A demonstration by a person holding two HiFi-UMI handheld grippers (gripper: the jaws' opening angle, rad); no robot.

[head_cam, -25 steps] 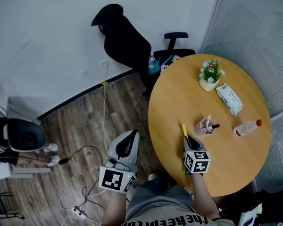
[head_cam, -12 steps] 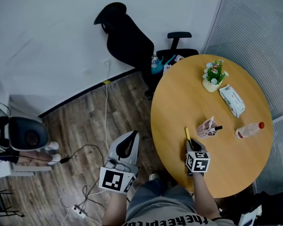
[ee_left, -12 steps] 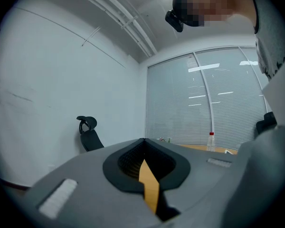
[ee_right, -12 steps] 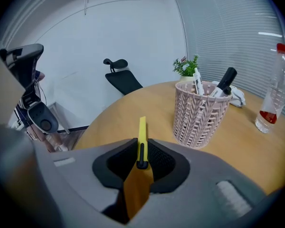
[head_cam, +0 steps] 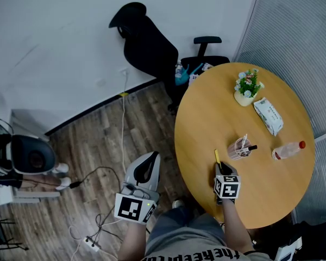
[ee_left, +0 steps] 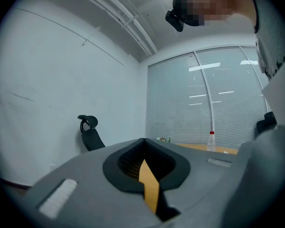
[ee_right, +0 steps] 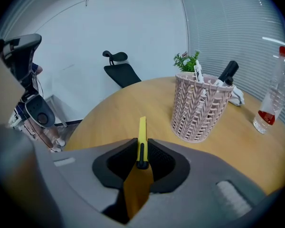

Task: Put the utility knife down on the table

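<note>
**Head view:** the right hand-held gripper [head_cam: 221, 170] is low on the round counter [head_cam: 206, 113], near its lower-left rim, and its marker cube covers most of it. The utility knife [head_cam: 217, 156] is a thin yellow strip sticking out of the jaws toward the top of the frame, rear end hidden. Can't tell if it touches the wood. A pink pen basket [head_cam: 239, 147] sits just right of it, with a bottle [head_cam: 286, 150] further right. There's bare wood left of and above the knife, out to the rim. The left hand-held gripper [head_cam: 149, 161] is off the counter, over the floor at lower centre.

**Left gripper view:** jaws together, nothing between them. An office chair [ee_left: 88, 132] is at left centre. The counter is mostly cut off behind the gripper body.

**Right gripper view:** the hand-held gripper [ee_right: 142, 151] is clamped on the utility knife [ee_right: 142, 129]. The yellow body is seen edge-on, with a black slider at the jaw mouth, front end over bare counter. Pen basket [ee_right: 199, 106] is near on the right. Bottle [ee_right: 273, 91] is at the right edge.
</note>
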